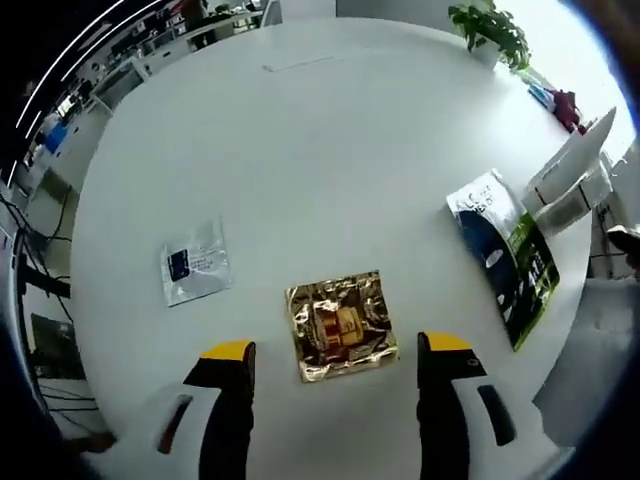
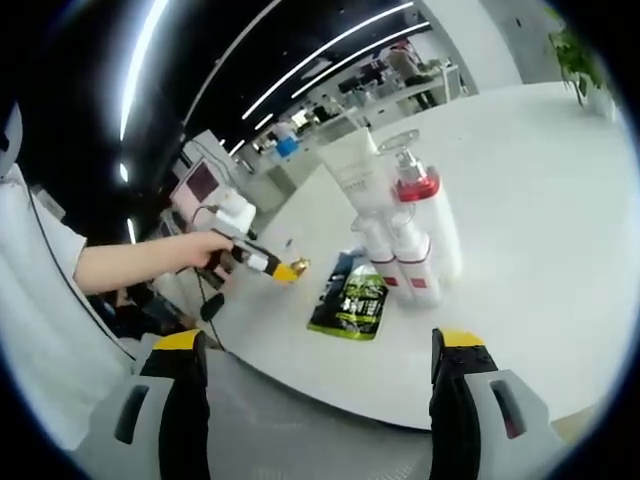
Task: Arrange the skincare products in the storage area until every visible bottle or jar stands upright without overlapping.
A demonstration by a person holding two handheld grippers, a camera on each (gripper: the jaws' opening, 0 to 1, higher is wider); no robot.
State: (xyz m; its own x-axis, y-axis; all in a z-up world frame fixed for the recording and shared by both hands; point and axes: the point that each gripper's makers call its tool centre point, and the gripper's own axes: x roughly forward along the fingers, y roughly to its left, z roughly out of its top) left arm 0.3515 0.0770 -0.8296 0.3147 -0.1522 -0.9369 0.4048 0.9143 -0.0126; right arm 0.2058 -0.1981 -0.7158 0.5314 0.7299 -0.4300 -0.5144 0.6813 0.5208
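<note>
In the left gripper view, the left gripper (image 1: 335,350) hung with its jaws wide apart and empty above a crinkled gold foil sachet (image 1: 341,325) lying flat at the lower centre of the round white table (image 1: 330,150). A small silver sachet (image 1: 195,262) lay at the left, and a dark blue and green pouch (image 1: 505,255) at the right.

In the right gripper view, the right gripper (image 2: 320,350) was also open and empty. The white bottles with red bands (image 2: 415,240) stood upright, close together, at the upper centre. I judge the sachets were still left to arrange.
</note>
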